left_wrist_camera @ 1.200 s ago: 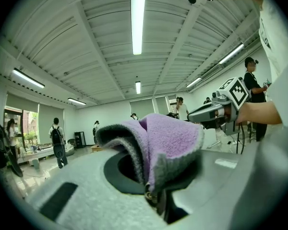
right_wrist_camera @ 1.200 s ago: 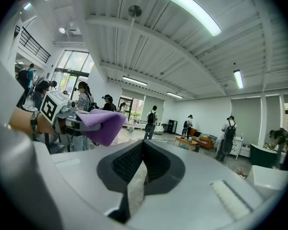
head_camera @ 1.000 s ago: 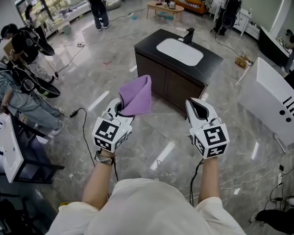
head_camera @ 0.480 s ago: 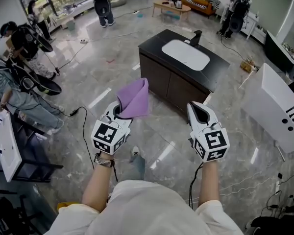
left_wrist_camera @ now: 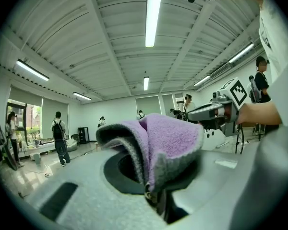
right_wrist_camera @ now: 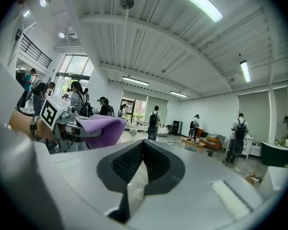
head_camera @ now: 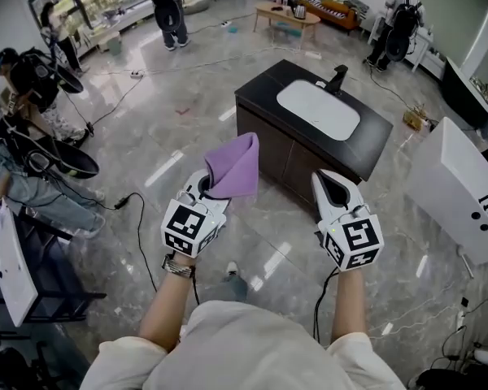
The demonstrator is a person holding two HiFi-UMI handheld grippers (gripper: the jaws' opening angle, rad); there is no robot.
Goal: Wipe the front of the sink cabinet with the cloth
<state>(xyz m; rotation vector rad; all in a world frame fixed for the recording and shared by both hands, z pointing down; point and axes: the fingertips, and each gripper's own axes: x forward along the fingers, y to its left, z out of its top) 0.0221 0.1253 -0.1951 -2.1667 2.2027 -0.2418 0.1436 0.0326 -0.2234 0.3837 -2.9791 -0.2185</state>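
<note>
The head view looks steeply down on the dark sink cabinet with white basin (head_camera: 285, 153). The 2 gripper views sit close behind their jaws, tilted up at the white ribbed ceiling (left_wrist_camera: 110, 32); all 3 share the purple cloth (head_camera: 234, 167).

bright ceiling strip lights (left_wrist_camera: 153, 13), glossy floor glare, fisheye-warped edges

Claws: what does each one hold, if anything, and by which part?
Left claw grips the purple cloth by its folded lower end; right claw: nothing.
</note>
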